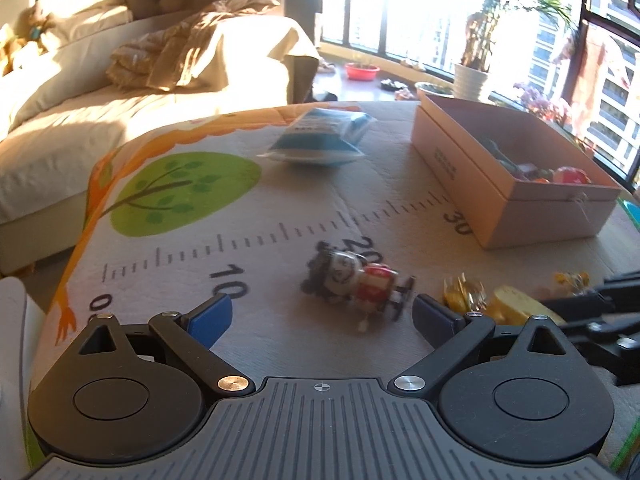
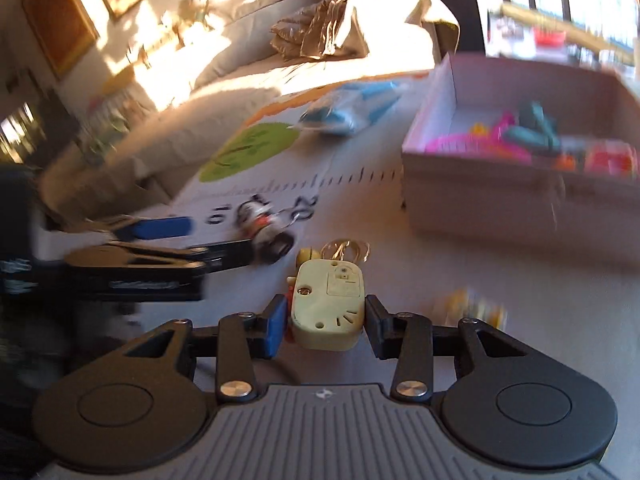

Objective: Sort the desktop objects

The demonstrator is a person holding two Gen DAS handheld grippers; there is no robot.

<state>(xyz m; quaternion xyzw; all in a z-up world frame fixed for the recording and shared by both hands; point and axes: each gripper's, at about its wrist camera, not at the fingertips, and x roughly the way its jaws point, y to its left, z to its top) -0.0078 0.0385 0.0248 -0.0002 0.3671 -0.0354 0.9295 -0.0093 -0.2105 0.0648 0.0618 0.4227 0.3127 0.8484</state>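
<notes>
Yellow toy point(image 2: 326, 308): rigid, light plastic; clamped by flat sides in right tongs point(image 2: 325, 322). Left tongs point(image 1: 322, 316) spread, empty.

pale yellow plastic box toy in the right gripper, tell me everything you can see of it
The pale yellow plastic box toy is a rounded block. Its upward face has a square hatch, a screw and small slots and holes. It sits between the right gripper's blue pads, clamped on both sides; an orange part peeks out at its left.

So on the mat: 1 blurry wind-up figure toy point(image 1: 356, 284), 1 blue-and-white plastic pouch point(image 1: 320, 138), 1 open cardboard box point(image 1: 452, 168), 1 pale yellow plastic toy point(image 2: 326, 304), 2 gold-wrapped candies point(image 1: 464, 294).
</notes>
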